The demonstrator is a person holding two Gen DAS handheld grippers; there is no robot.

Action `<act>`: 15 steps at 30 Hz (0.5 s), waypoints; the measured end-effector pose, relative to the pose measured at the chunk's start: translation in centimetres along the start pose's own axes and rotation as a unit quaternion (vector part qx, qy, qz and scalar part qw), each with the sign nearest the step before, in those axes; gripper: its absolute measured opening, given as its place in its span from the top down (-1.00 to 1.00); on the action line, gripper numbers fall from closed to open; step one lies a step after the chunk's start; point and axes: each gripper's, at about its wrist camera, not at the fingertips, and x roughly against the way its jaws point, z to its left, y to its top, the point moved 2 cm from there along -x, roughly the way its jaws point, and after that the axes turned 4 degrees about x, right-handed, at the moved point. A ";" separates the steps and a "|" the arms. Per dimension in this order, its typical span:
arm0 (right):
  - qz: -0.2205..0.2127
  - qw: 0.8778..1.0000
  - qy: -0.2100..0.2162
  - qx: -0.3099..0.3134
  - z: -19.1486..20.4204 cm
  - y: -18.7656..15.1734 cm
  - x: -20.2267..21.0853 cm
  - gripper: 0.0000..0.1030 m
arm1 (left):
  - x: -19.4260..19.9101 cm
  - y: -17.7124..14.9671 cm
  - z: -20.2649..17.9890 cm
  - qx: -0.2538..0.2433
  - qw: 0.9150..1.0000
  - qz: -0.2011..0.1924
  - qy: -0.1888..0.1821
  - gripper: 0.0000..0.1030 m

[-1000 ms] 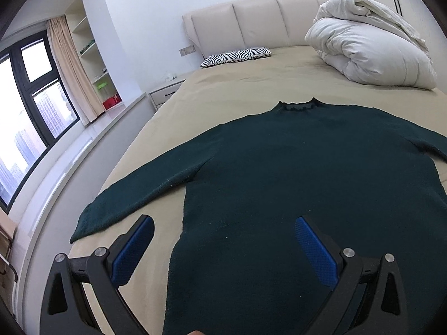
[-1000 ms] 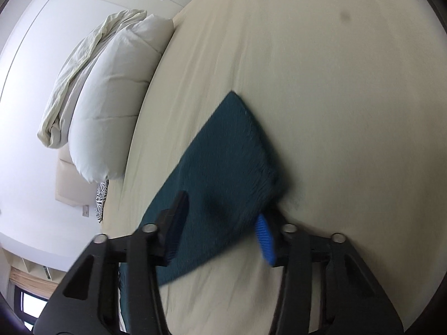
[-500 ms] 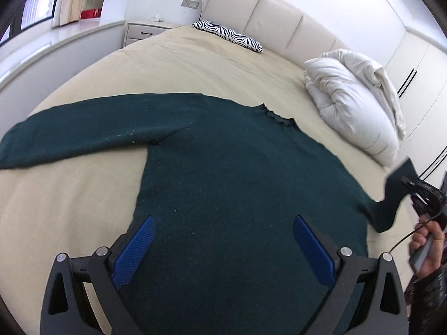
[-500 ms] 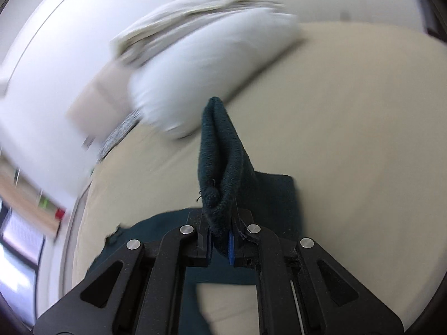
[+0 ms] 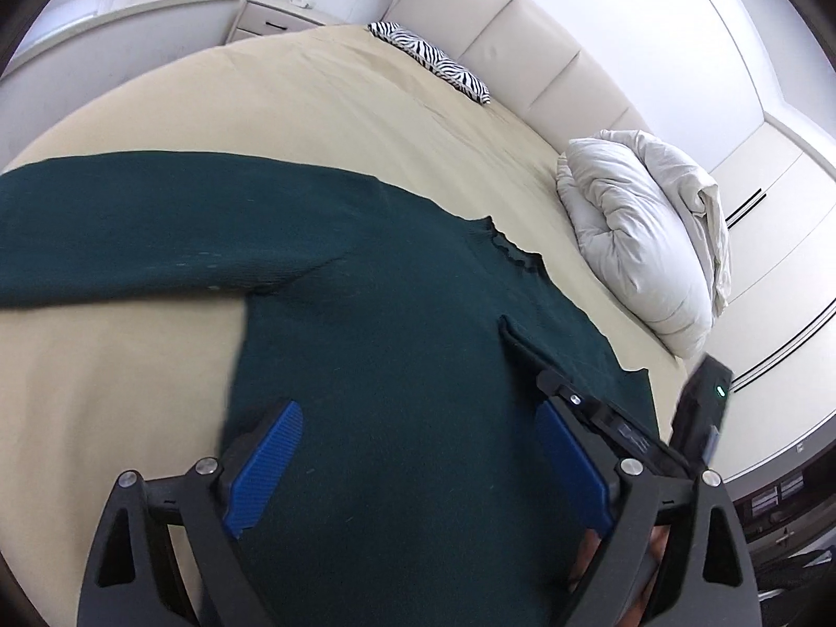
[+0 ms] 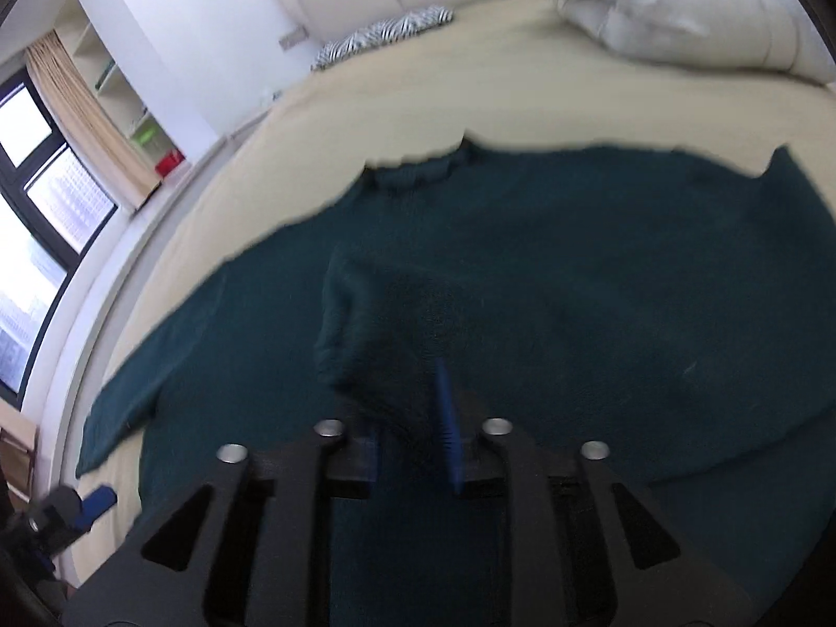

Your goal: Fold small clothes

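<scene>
Showing only rightward: sleeve cuff (image 6: pixel 386 324) between right tongs (image 6: pixel 413 449).

Both wrist cameras look steeply down from close above the dark green sweater (image 5: pixel 397 313) on the bed (image 5: pixel 339 104), facing its headboard (image 5: pixel 496 31); both share the sweater's collar, zebra cushion (image 6: pixel 381 34) and white duvet (image 5: pixel 642 230).

1. A wide bed (image 5: pixel 366 120) under a beige sheet, with a cream padded headboard (image 5: pixel 501 21).
2. A zebra-striped pillow (image 5: pixel 433 62) and a bundled white duvet (image 5: pixel 642 230) lie near the headboard.
3. A white nightstand (image 5: pixel 277 21) beside the bed.
4. A dark-framed window (image 6: pixel 31 209), a beige curtain (image 6: pixel 89 120) and white walls.
</scene>
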 end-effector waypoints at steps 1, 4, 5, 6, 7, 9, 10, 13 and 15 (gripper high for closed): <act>0.009 1.000 0.022 -0.006 -0.3 -0.3 -0.3 0.03 | -0.6 0.0 -0.3 -0.003 1.000 0.005 -0.005 -0.79; -0.022 0.998 0.047 -0.020 -1.6 -1.3 2.2 -0.46 | -3.4 0.1 -2.8 -0.022 0.999 0.025 -0.019 -0.79; -0.036 0.998 0.051 -0.027 -2.6 -1.2 3.4 -0.47 | -4.4 0.0 -3.6 -0.030 0.999 0.033 -0.022 -0.79; -0.047 0.996 0.061 -0.036 -4.0 -1.2 4.7 -0.47 | -5.6 -0.1 -4.4 -0.037 0.998 0.043 -0.022 -0.74; -0.049 0.995 0.067 -0.047 -4.8 -2.0 5.7 -0.47 | -7.0 -0.2 -5.4 -0.044 0.997 0.056 -0.023 -0.64; -0.055 0.992 0.075 -0.083 -7.9 -2.5 7.3 -0.47 | -9.8 -0.4 -6.9 -0.054 0.995 0.086 -0.023 -0.38; -0.059 0.989 0.080 -0.106 -9.8 -2.5 8.1 -0.47 | -10.8 -0.5 -7.4 -0.057 0.993 0.096 -0.022 -0.26; -0.069 0.978 0.096 -0.170 -15.1 -4.0 9.9 -0.47 | -13.3 -0.7 -8.7 -0.072 0.991 0.111 -0.004 0.14; -0.077 0.970 0.096 -0.207 -18.2 -4.4 10.3 -0.50 | -14.1 -0.8 -9.3 -0.085 0.990 0.111 0.011 0.33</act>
